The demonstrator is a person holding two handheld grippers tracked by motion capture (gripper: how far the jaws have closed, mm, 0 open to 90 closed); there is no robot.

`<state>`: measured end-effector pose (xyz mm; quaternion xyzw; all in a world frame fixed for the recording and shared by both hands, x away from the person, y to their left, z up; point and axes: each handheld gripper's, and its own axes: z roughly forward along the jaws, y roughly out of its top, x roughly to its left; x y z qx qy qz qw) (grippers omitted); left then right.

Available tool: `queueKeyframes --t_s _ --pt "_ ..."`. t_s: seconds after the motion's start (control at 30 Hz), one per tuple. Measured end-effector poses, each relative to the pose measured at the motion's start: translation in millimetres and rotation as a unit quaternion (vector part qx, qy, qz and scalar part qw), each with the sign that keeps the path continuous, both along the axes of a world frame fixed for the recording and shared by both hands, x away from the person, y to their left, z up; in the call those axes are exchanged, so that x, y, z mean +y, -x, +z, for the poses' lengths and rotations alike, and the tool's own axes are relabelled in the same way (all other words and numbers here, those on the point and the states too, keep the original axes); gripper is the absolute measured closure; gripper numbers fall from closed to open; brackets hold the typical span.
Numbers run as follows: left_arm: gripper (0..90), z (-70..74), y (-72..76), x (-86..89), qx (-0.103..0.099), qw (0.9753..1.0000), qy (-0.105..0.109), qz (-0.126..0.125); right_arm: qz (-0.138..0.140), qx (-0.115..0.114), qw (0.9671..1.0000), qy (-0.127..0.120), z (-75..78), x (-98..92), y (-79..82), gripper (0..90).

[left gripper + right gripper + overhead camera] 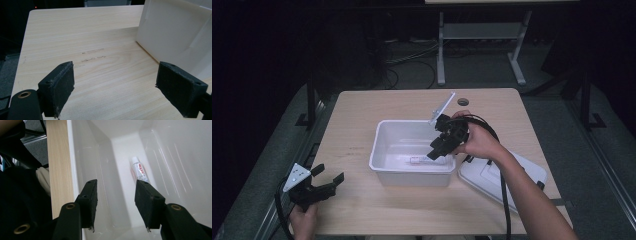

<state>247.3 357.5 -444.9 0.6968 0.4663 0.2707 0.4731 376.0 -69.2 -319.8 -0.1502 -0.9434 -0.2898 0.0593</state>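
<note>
The right tool [441, 145] hangs over the right end of the white tub [384, 131], tilted down into it, its two pads spread apart with nothing between them. In the right gripper view the pads [149, 202] look along the tub's inner wall toward a small white tube [139, 171] with red print, which lies flat on the tub floor, close against the near long wall. In the high view the same tube [423, 160] shows near the tub's front right corner. The tool is angled steeply, probably because the walls are tall and the tube sits low against one of them: coming in from above and along the wall is the only way to get a pad on each side. Whether this moment is a reach for the tube or a release of it, the pictures alone do not settle; the pads are above it and not touching it.

The lid [507, 175] lies flat on the tabletop [357, 107] just to the right of the tub, under the person's right forearm, out of the way so the tub's mouth stays clear.

The left tool [318, 186] rests near the front left corner of the tabletop, well apart from the tub, pads wide apart and holding nothing. In its own view the bare wood runs ahead and the tub's outer wall [172, 32] stands at the right, so it seems parked, idle, and close enough to steady the tub if that slides.
</note>
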Motion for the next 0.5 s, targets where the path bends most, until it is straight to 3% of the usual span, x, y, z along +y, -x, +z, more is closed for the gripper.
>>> queueKeyframes --t_s 0.27,0.5 --pt "14.1 -0.2 -0.2 -0.3 0.002 1.0000 -0.002 -0.001 -0.010 -0.002 0.9999 -0.008 4.6 -11.4 0.7 48.6" --pt "14.1 -0.3 -0.2 -0.3 0.003 1.0000 -0.005 -0.001 -0.029 -0.012 0.9994 -0.011 13.1 -32.1 3.2 43.8"
